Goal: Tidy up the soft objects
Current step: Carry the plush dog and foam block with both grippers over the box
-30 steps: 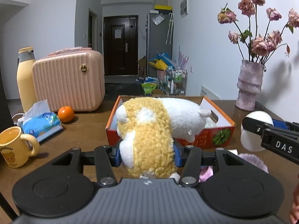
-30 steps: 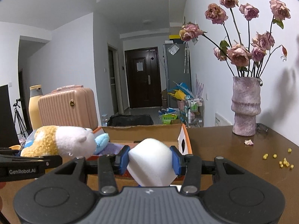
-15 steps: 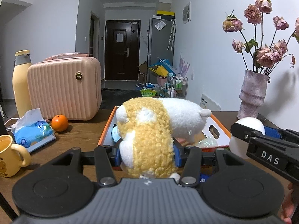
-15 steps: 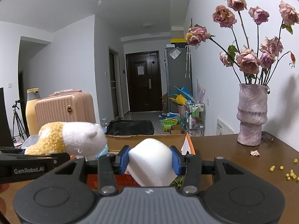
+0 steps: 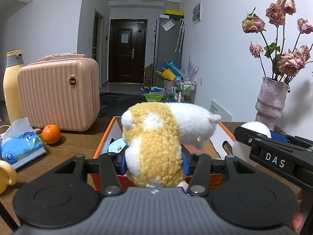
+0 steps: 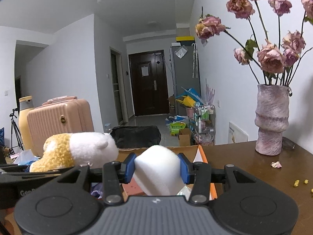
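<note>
Left gripper [image 5: 153,161] clamped on yellow-and-white plush toy [image 5: 160,135], blue pads pressing its sides at lower centre of the left wrist view. Plush is held over the near edge of the orange cardboard box [image 5: 104,137]; a light-blue item sits inside the box, partly hidden. Right gripper [image 6: 157,168] clamped on white foam block [image 6: 158,173], lower centre of its own view, over the same box [image 6: 202,153]. From the left wrist view the right gripper [image 5: 252,137] comes in at the right edge with the block [image 5: 254,127] showing behind it. Brown table [image 5: 74,143] underneath. Left of frame: orange fruit [image 5: 51,134], blue tissue pack [image 5: 18,143], pink suitcase [image 5: 56,96], yellow bottle [image 5: 11,84]. Upper right: vase of dried roses [image 6: 272,121].
</note>
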A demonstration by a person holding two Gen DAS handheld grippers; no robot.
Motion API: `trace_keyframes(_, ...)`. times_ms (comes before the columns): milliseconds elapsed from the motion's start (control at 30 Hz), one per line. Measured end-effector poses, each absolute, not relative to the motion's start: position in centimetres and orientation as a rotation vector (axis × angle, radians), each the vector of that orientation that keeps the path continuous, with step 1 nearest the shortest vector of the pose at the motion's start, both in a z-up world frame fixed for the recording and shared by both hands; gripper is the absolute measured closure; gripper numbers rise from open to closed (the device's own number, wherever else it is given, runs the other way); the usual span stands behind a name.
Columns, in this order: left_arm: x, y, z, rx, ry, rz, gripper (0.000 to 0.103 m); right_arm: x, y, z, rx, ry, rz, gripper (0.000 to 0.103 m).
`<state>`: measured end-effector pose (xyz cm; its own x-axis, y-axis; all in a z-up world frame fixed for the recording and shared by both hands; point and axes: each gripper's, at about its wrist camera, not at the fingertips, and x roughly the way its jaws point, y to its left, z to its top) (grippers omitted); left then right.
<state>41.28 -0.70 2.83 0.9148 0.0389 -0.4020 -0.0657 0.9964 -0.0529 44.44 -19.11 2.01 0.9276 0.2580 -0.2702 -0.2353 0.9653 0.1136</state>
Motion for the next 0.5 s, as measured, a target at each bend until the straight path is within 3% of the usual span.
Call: trace_keyframes(500,46.7,-0.3,2.2,-0.07,0.424,0.051,0.053,50.9,-18.0,1.3,0.088,0.362,0.218,0.058)
